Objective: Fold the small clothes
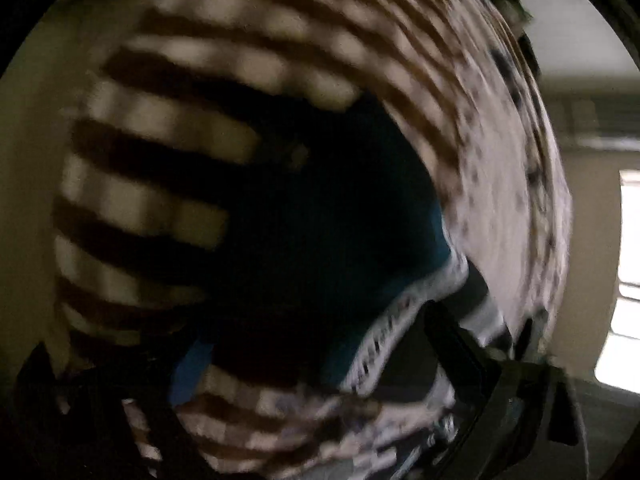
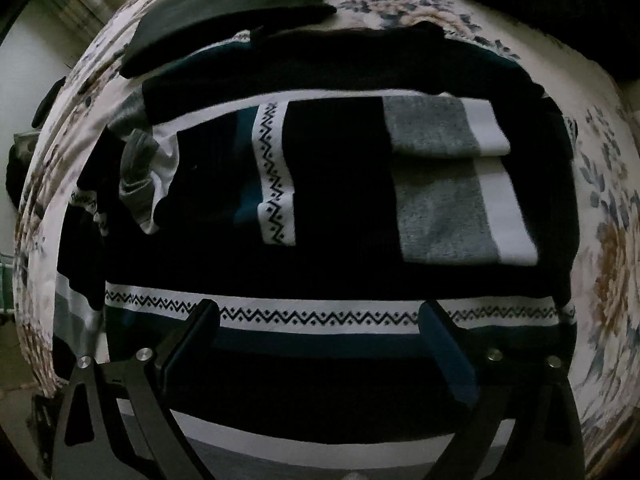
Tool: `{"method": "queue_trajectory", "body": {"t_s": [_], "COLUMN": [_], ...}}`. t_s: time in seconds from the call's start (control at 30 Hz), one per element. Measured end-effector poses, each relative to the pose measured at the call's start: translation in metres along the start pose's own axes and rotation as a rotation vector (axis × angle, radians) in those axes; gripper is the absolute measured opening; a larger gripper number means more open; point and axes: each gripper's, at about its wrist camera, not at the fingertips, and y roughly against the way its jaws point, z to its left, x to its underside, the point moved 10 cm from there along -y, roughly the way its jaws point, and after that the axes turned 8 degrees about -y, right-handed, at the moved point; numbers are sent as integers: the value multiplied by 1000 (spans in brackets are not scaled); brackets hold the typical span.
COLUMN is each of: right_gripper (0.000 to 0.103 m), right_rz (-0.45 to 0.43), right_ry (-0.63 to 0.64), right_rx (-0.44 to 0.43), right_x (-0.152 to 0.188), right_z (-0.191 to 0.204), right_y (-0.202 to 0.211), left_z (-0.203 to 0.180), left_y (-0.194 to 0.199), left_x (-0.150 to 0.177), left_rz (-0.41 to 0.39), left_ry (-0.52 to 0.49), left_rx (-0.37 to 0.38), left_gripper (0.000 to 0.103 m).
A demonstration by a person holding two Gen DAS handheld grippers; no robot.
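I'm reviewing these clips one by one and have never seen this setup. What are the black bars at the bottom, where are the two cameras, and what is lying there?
No robot here: a person holds hand tongs, each with a fisheye camera looking along its fingers. In the right wrist view the right tongs stand open and empty, pointing down at a dark sweater with white zigzag bands, sleeves folded in, on a floral bedspread. The left wrist view is badly blurred: it shows the sweater's edge and striped fabric; the left tongs are too smeared to judge.

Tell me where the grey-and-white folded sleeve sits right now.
In the right wrist view, the grey-and-white folded sleeve lies upper right on the dark sweater, right of the short zigzag band, above the open right gripper.
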Motion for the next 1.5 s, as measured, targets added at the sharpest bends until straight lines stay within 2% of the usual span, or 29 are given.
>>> {"method": "queue_trajectory", "body": {"t_s": [0.07, 0.13, 0.17, 0.3, 0.4, 0.5, 0.57, 0.67, 0.77, 0.9, 1.07, 1.2, 1.3, 1.37, 1.4, 1.43, 1.47, 1.5], "right_gripper": [101, 101, 101, 101, 101, 101, 101, 101, 101, 101, 101, 101, 101, 101, 101, 101, 101, 101], "right_rz": [-12, -52, -72, -126, -130, -111, -99, -86, -78, -73, -87, -72, -55, -51, -51, -54, -58, -65], "right_ry": [7, 26, 38, 86, 90, 39, 2, -63, -137, -248, -309, -351, -379, -390, -398, -408, -418, -431], "right_rx": [76, 140, 153, 178, 167, 99, 80, 59, 58, 78, 138, 159, 127, 90, 69, 46, 26, -1], "right_x": [1, -5, -8, -17, -24, -27, -29, -34, -37, -40, -46, -43, -39, -38, -38, -38, -39, -41], "right_z": [-3, -2, 0, 9, 18, 17, 15, -4, -34, -90, -150, -189, -206, -213, -217, -219, -222, -225], "right_y": [-1, 4, 8, 17, 13, 9, 6, 5, 7, 13, 17, 13, 10, 9, 11, 13, 16, 21], "left_z": [-2, -7, -10, -57, -103, -164, -205, -285, -340, -390, -392, -370, -351, -341, -339, -339, -340, -344], "left_y": [8, 16, 20, 35, 64, 91, 96, 94, 77, 26, -36, -65, -80, -85, -81, -76, -69, -60], "left_x": [-7, -15, -18, -35, -46, -33, -19, 28, 91, 213, 363, 431, 457, 462, 462, 458, 453, 442], "left_rz": [-78, -125, -145, -248, -340, -400, -408, -401, -347, -167, 57, 168, 258, 323, 328, 333, 341, 334], "left_ry": [-31, -78, -107, -272, -446, -629, -737, -942, -1104, -1299, -1561, -1701, -1766, -1780, -1780, -1776, -1769, -1756], "left_rx": [-65, -75, -77, -82, -67, -9, 40, 135, 221, 322, 353, 333, 265, 236, 241, 256, 278, 292], "left_gripper": [37, 18, 13, 8, 8, 8, 8, 8, 8, 8, 8, 8, 10, 19, 25, 46, 80, 93]}}
